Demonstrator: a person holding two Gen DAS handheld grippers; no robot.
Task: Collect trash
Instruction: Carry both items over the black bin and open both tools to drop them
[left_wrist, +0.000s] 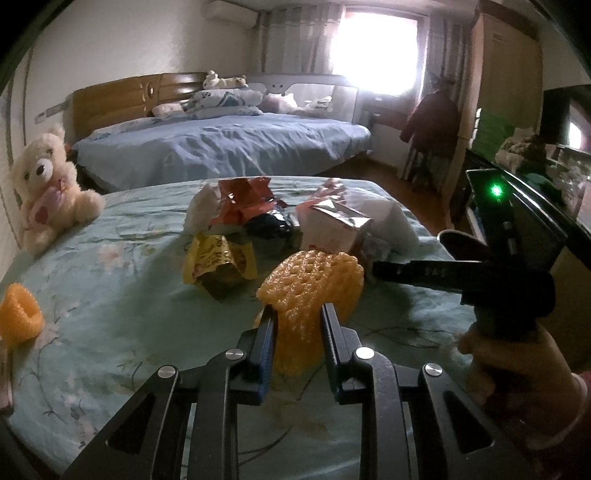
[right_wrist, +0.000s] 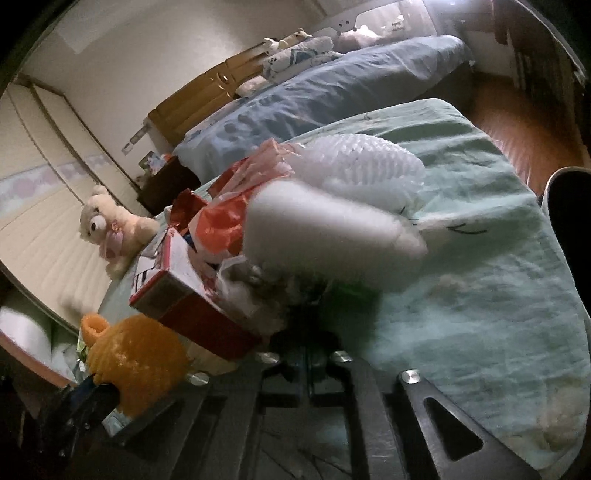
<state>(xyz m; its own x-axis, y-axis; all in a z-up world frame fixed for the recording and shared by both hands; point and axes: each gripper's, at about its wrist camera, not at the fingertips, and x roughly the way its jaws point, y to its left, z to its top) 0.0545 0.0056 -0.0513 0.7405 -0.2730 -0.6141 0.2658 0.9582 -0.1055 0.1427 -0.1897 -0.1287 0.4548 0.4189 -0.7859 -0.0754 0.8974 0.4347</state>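
Observation:
My left gripper (left_wrist: 297, 314) is shut on an orange foam fruit net (left_wrist: 310, 291) and holds it just above the green bedspread (left_wrist: 110, 295). The net also shows in the right wrist view (right_wrist: 136, 358). Behind it lies a trash pile: a yellow wrapper (left_wrist: 218, 264), a red foil bag (left_wrist: 243, 199), a red-and-white carton (left_wrist: 332, 225) and white foam (left_wrist: 391, 218). My right gripper (left_wrist: 376, 267) reaches in from the right, its tip at the carton's side. In its own view the fingers (right_wrist: 310, 354) look close together in shadow under a white foam sheet (right_wrist: 332, 229); whether they grip anything is unclear.
A second orange foam net (left_wrist: 18, 317) lies at the bed's left edge. A cream teddy bear (left_wrist: 48, 184) sits at the far left. A blue bed (left_wrist: 221, 144) stands behind. A wooden floor (right_wrist: 517, 133) and a dark cabinet (left_wrist: 535, 221) are on the right.

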